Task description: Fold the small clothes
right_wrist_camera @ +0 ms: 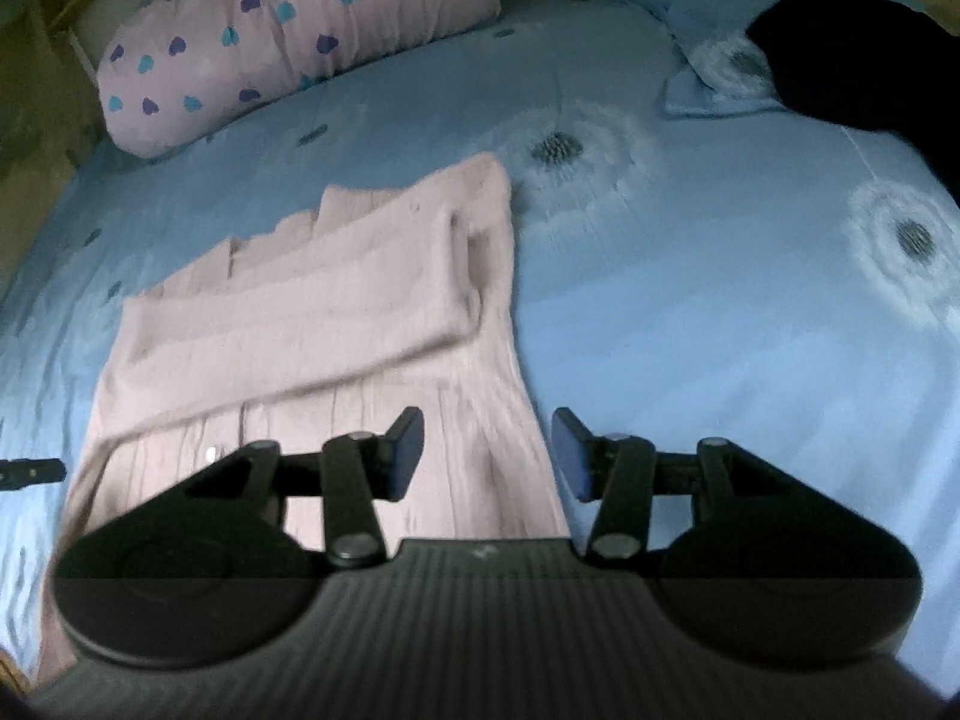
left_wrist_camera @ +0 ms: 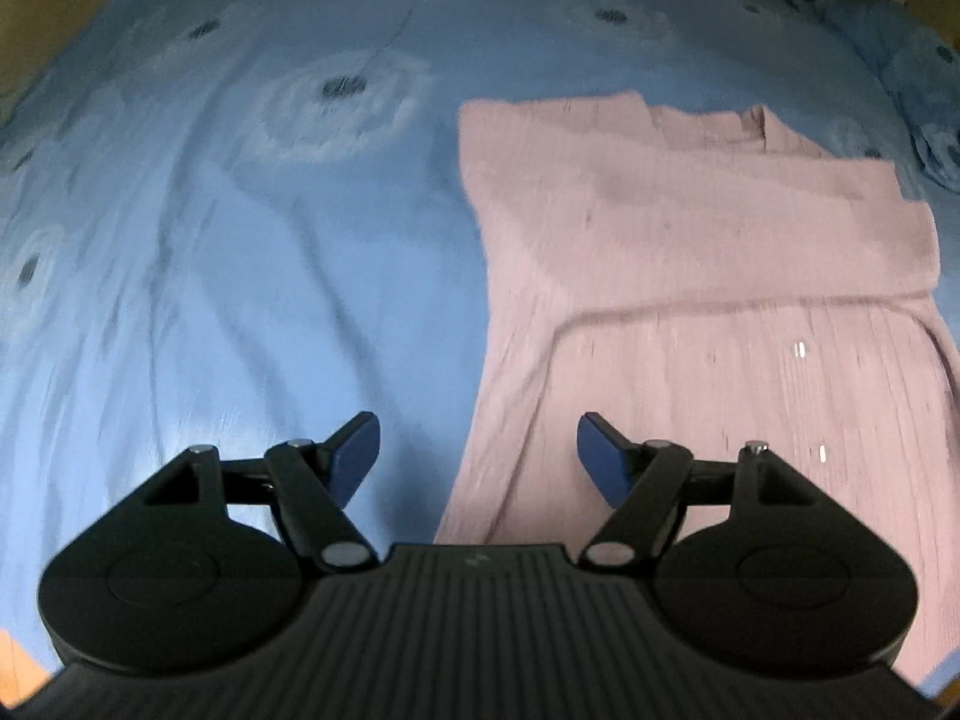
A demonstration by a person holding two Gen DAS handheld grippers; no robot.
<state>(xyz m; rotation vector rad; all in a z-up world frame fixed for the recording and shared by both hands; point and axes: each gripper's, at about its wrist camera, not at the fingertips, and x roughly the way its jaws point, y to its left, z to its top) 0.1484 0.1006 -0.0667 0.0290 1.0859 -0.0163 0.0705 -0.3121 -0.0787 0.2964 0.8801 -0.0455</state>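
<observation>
A pale pink ribbed garment [left_wrist_camera: 690, 276] lies flat on the blue bedsheet, with its upper part folded across itself in a band. In the left wrist view it fills the right half, and my left gripper [left_wrist_camera: 478, 456] hovers open over its left edge with nothing between the blue pads. In the right wrist view the same garment [right_wrist_camera: 336, 312] lies left of centre. My right gripper [right_wrist_camera: 487, 453] stands open above its right edge, empty. A dark tip of the left gripper [right_wrist_camera: 30, 471] pokes in at the far left of that view.
The blue flowered bedsheet [left_wrist_camera: 240, 240] spreads around the garment. A pink pillow with hearts [right_wrist_camera: 288, 42] lies at the head of the bed. A blue pillow [right_wrist_camera: 720, 48] with a black cloth [right_wrist_camera: 858, 48] on it sits at the far right.
</observation>
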